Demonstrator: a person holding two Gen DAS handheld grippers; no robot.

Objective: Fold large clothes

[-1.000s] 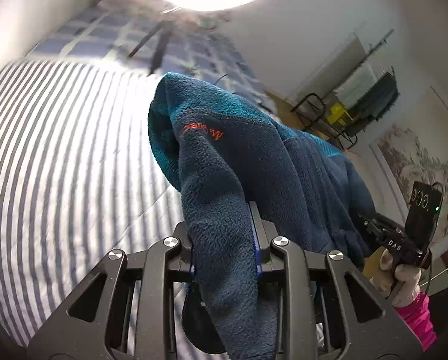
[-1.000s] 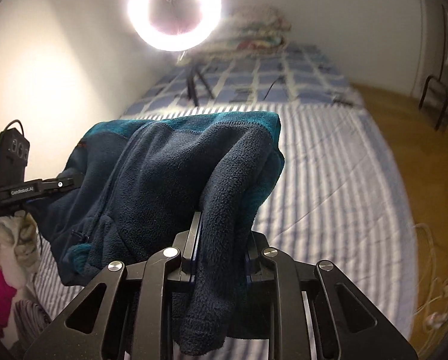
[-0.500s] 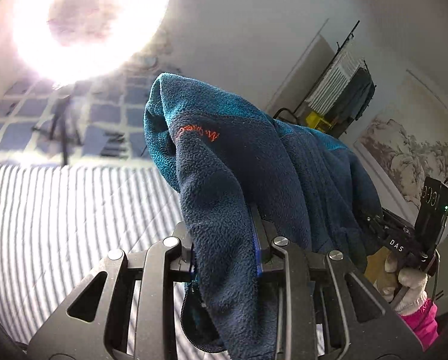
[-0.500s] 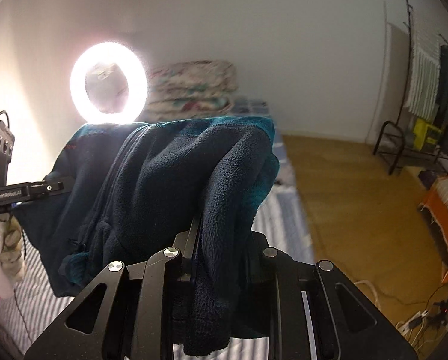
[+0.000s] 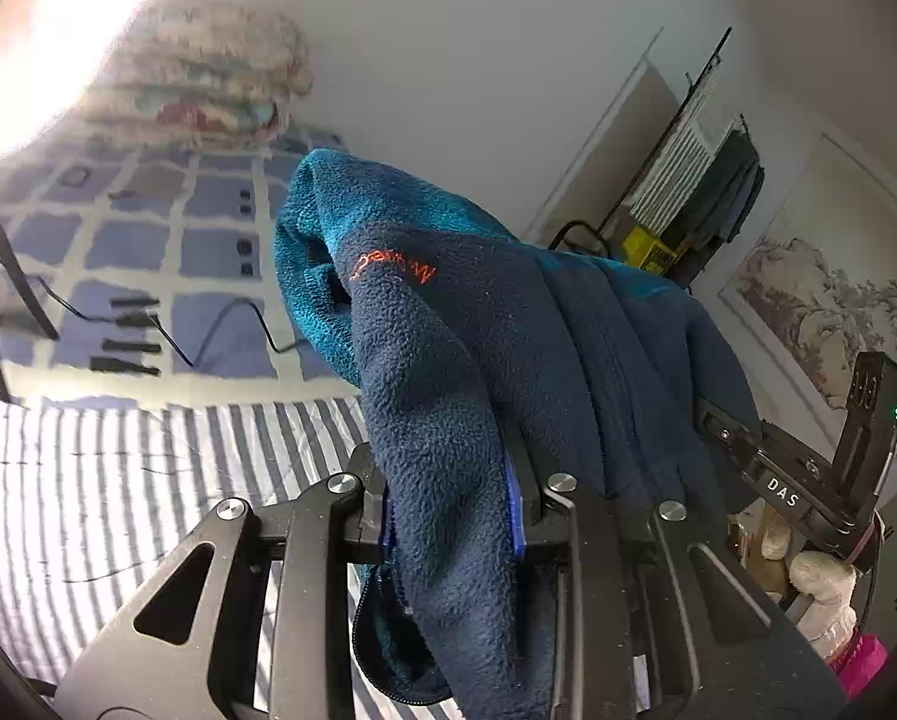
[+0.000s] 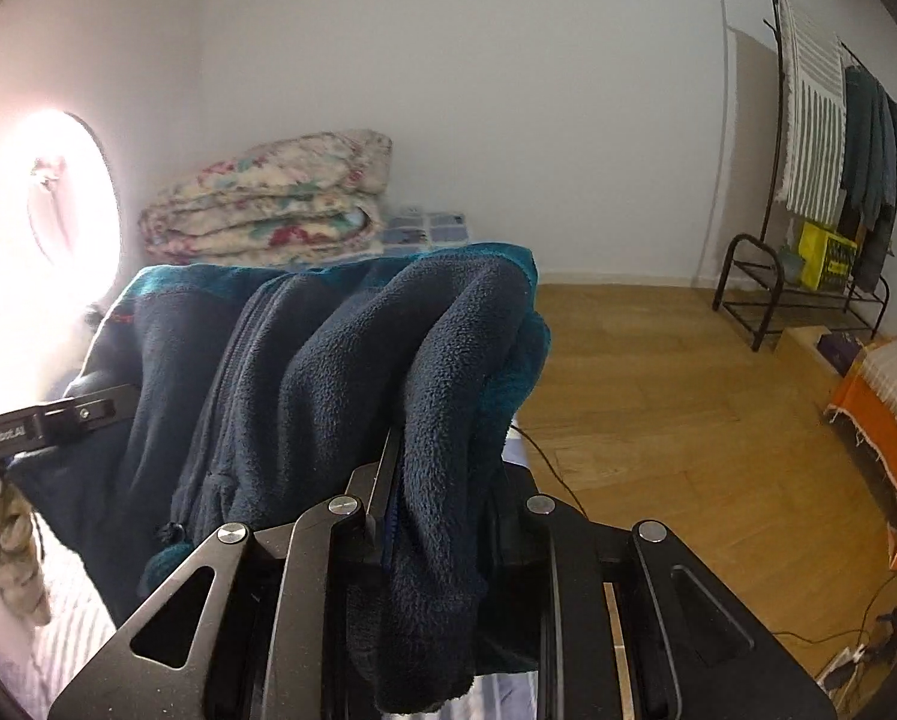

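So the left gripper [image 5: 454, 516] is clenched on a thick fold of the navy fleece jacket [image 5: 484, 360], fabric bunched right between its jaws and spilling down over the front. The right gripper [image 6: 442, 516] is doing the same on its side, clamped on another fold of the fleece, with a loose end hanging below the jaws. The jacket is stretched in the air between the two, held up off the bed, not lying flat anywhere. You can see the teal collar part and a small orange logo [image 5: 391, 267] near the top in the left view, and the zipper [image 6: 232, 372] running down the front in the right view

From the left camera the other gripper's body shows at the far right, held by a gloved hand [image 5: 820, 594] with a pink sleeve. Below the fleece is the striped bed sheet [image 5: 88, 510], then a blue checked cover [image 5: 208, 240] with some cables on it, and a folded floral quilt [image 6: 274, 204] stacked against the wall. A ring light [image 6: 70, 204] glares on the left. Off to the right: wooden floor [image 6: 658, 372] and a black clothes rack [image 6: 808, 180] with stuff hanging on it
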